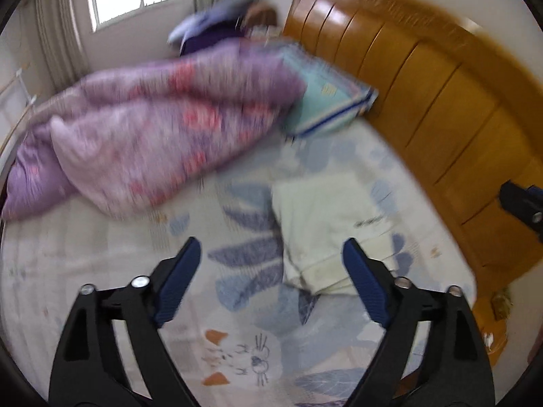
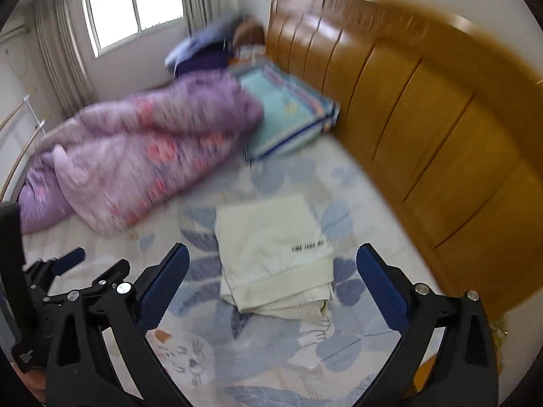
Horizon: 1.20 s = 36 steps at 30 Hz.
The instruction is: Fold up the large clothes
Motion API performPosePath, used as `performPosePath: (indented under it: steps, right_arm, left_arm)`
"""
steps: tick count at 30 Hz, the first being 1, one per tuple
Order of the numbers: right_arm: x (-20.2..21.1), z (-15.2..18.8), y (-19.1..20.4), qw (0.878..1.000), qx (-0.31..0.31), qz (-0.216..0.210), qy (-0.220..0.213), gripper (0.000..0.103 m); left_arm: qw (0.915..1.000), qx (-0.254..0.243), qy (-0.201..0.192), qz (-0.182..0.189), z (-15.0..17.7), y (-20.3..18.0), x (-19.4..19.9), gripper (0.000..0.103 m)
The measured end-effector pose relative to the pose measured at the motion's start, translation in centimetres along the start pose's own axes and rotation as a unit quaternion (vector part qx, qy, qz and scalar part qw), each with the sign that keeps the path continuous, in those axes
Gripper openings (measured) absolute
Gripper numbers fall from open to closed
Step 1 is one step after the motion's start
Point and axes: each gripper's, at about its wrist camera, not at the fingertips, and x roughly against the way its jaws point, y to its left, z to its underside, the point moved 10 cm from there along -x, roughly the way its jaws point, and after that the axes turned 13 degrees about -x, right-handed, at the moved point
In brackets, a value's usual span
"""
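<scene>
Nearest the lens: left gripper and right gripper, both jaws spread wide, nothing btwn the blue pads, hanging above the bed w/ no cloth touched. Below them, bedsheet, pale w/ blue leaf print and a small cartoon animal near the bottom edge, filling most of both views. Far right, wooden headboard running along the bed edge. Far left, purple quilt bunched in a heap w/ pink blotches, blurred; folded teal blanket tucked btwn quilt and headboard. Centre-right on the sheet, cream garment lying as a flat folded rectangle, layered edges stacked at the near end, apart from quilt and blanket. Judged: fold looks about finished, grippers let go and clear. To do it well: check near edges sit square, press any loose flap flat, keep jaws wide so pads don't snag the top layer. Right-wrist view only: whole garment outline, line of dark print near its right edge, plus the left gripper at lower left. Left-wrist view only: garment half hidden behind the right finger, a bit of the right gripper at far right edge. Window far left in both.
</scene>
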Motion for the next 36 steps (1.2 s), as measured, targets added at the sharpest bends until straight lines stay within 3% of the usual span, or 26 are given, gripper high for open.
performPosePath:
  steps: [3,7,9,13,16,24,28,36]
  right_arm:
    - [7.0,0.3,1.9,0.998,-0.001,0.018,-0.052,0.095]
    - [14.8,3.1,4.2,0.992,0.002,0.049,-0.117,0.095]
    - [18.0,5.5,5.5,0.991,-0.018,0.037,-0.130,0.095]
    - [21.9,10.9,7.3,0.988,-0.062,0.029,-0.138,0.095]
    - [23.2,13.9,8.2,0.987,-0.081,0.025,-0.134,0.095]
    - [23.5,20.1,10.0,0.987,-0.085,0.046,-0.130,0.095]
    - [23.0,20.9,10.3,0.987,-0.091,0.031,-0.130,0.095]
    - [21.6,20.2,10.4,0.989,-0.076,0.044,-0.122,0.095]
  left_arm:
    - [0.9985,0.005,-0.036,0.042,-0.1,0.6,7.0,0.092]
    - [0.9975,0.029,-0.052,0.038,2.6,2.7,14.1,0.095]
    - [0.9943,0.033,-0.082,0.059,4.7,3.6,17.5,0.095]
    - [0.9956,-0.007,-0.080,0.049,9.3,4.8,21.1,0.097]
    - [0.9946,-0.051,-0.084,0.033,12.3,5.3,22.9,0.097]
    - [0.9968,-0.047,-0.065,0.008,16.9,6.6,23.7,0.097]
    - [0.9947,-0.074,-0.068,-0.022,17.4,6.8,23.7,0.097]
    - [0.9936,-0.092,-0.064,-0.012,16.8,5.6,22.6,0.097]
